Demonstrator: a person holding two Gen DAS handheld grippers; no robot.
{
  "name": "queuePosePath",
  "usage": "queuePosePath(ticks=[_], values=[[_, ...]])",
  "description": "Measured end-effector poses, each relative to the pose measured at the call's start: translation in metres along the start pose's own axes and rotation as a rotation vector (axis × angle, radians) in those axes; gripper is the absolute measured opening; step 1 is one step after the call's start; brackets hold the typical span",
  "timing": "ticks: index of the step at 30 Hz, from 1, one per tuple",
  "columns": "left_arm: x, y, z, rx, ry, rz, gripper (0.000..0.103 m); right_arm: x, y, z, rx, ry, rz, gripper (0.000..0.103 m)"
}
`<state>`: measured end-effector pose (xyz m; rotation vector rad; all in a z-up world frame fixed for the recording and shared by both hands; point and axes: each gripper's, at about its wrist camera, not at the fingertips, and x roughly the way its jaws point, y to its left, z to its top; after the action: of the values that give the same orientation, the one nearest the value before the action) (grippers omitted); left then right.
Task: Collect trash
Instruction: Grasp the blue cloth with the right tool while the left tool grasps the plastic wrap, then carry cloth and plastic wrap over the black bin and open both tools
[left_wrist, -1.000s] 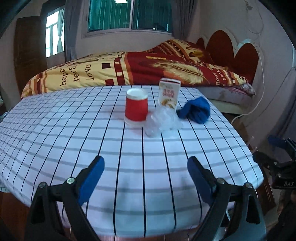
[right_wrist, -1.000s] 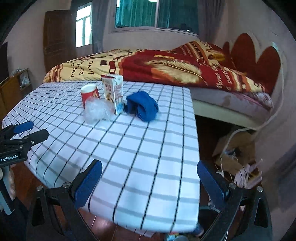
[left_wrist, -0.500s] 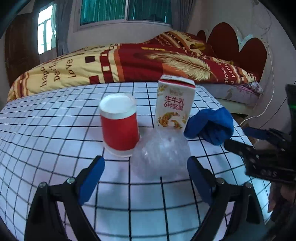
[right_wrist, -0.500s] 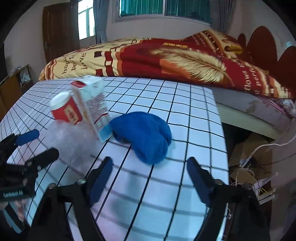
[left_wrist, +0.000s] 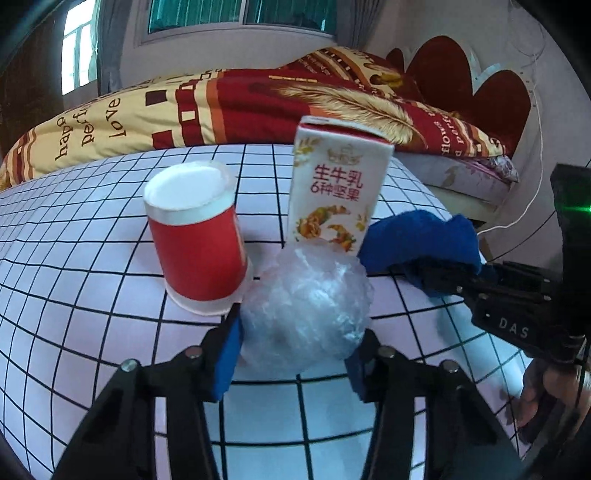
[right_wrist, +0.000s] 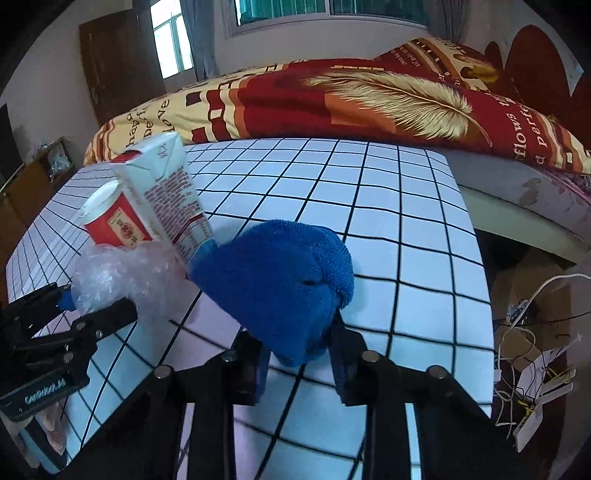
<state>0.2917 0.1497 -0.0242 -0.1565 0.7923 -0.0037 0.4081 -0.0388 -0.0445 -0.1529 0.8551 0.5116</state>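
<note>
I take the milk carton (left_wrist: 334, 188) as my landmark: a tall white box with red print, standing upright on the table (left_wrist: 74, 288) with its white, black-gridded cloth. Left of the carton stands a red paper cup (left_wrist: 197, 240), upside down, its white base uppermost. In front of the carton, touching the cup's rim, lies a crumpled ball of clear plastic wrap (left_wrist: 306, 314), shiny and wrinkled. My left gripper (left_wrist: 295, 350) has its blue pads on either side of that ball; its jaws are closing, with the pads at the wrap's sides, already pressing on it. Right of the carton, just against its base, sits a bunched blue terry cloth (right_wrist: 280, 280), soft and looped in texture. My right gripper (right_wrist: 297, 350) pinches the cloth's near fold, its jaws closing and nearly together, the fabric bulging above them. Behind the carton lies a bed with a red and yellow quilt (right_wrist: 369, 99) printed with a gold feather.
</note>
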Motion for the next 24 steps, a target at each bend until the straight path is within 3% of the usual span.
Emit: queuePosePath(ticks=[11, 24], values=[[-0.041, -0.012, -0.017, 0.037, -0.045, -0.001, 0.048, -0.061, -0.007, -0.04, 0.029, -0.051, -0.015, 0.027], [-0.095, -0.032, -0.062, 0.08, -0.068, -0.03, 0.048, -0.156, -0.008, -0.108, 0.092, -0.134, -0.036, 0.027]])
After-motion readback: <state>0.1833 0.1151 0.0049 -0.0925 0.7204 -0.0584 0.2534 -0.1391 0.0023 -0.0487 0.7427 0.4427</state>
